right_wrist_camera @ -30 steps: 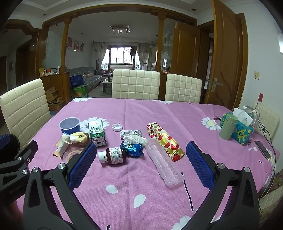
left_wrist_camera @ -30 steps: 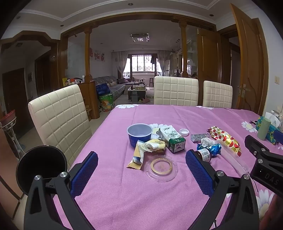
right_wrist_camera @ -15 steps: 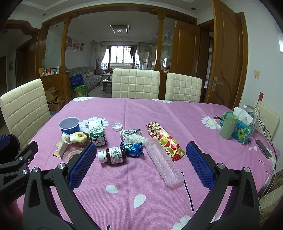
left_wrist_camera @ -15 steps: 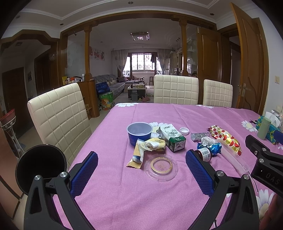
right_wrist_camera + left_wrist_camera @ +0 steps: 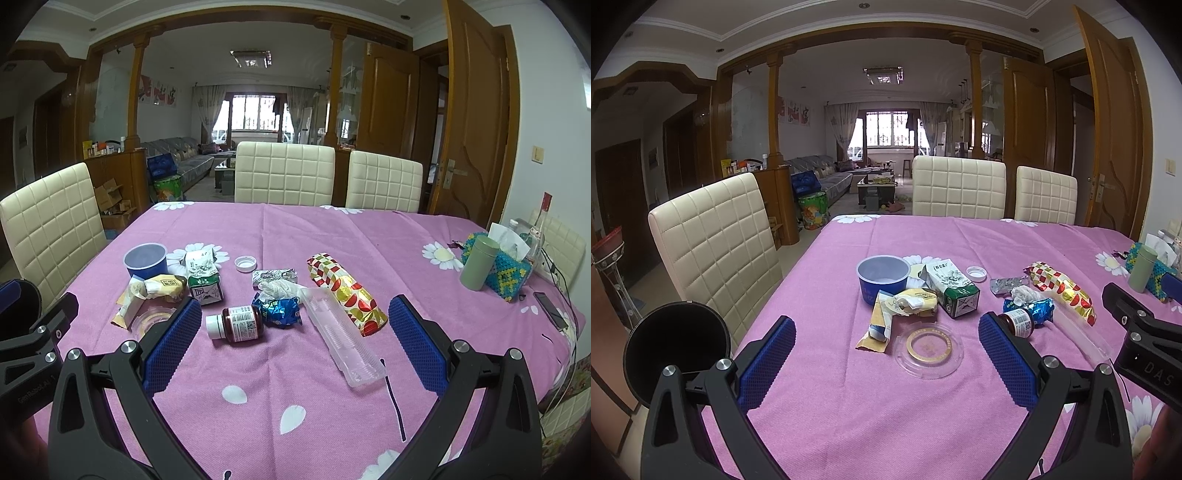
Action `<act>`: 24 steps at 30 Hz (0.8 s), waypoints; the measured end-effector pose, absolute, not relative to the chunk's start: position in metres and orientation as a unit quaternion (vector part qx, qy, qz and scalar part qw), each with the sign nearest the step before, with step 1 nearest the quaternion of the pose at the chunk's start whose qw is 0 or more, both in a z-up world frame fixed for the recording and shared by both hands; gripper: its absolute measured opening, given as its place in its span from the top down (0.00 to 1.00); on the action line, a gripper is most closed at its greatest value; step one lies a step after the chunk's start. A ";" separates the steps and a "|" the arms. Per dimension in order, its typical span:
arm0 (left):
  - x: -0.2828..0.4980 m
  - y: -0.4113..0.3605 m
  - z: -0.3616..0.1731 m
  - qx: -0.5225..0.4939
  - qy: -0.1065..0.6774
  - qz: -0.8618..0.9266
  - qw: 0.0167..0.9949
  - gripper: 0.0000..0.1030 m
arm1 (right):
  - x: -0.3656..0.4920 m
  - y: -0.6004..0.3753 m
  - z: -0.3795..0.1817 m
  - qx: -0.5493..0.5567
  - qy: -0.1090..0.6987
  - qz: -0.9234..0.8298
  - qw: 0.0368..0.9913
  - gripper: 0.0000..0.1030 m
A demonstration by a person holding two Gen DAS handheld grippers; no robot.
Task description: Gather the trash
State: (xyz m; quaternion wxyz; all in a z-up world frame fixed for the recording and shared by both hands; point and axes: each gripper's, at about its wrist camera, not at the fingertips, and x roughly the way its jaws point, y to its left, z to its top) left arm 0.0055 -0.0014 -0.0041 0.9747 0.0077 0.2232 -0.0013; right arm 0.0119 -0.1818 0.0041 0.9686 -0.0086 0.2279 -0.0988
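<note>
On the pink cloth (image 5: pixel 827 406), trash lies ahead of both grippers: lid (image 5: pixel 928 349) before the left gripper (image 5: pixel 886 363), bottle (image 5: pixel 236 323) (on its side) before the right gripper (image 5: pixel 295 341). Both gape wide, empty.

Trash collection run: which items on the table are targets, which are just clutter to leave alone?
Trash, likely targets:
blue cup
green carton
bottle cap
pill bottle
blue wrapper
red-gold wrapper
clear tray
round clear lid

Probably leave:
green tumbler
tissue box
phone

Both the left gripper and the right gripper are open, holding nothing.
</note>
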 end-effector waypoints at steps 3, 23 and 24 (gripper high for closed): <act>0.005 -0.002 -0.004 0.008 0.223 -0.001 0.975 0.05 | 0.012 -0.182 0.004 -0.008 0.229 -0.099 0.968 0.03; 0.006 -0.002 -0.005 0.008 0.224 -0.001 0.975 0.06 | 0.012 -0.183 0.002 -0.008 0.232 -0.098 0.968 0.03; 0.007 -0.002 -0.005 0.008 0.224 -0.001 0.975 0.05 | 0.013 -0.183 0.002 -0.008 0.232 -0.098 0.968 0.03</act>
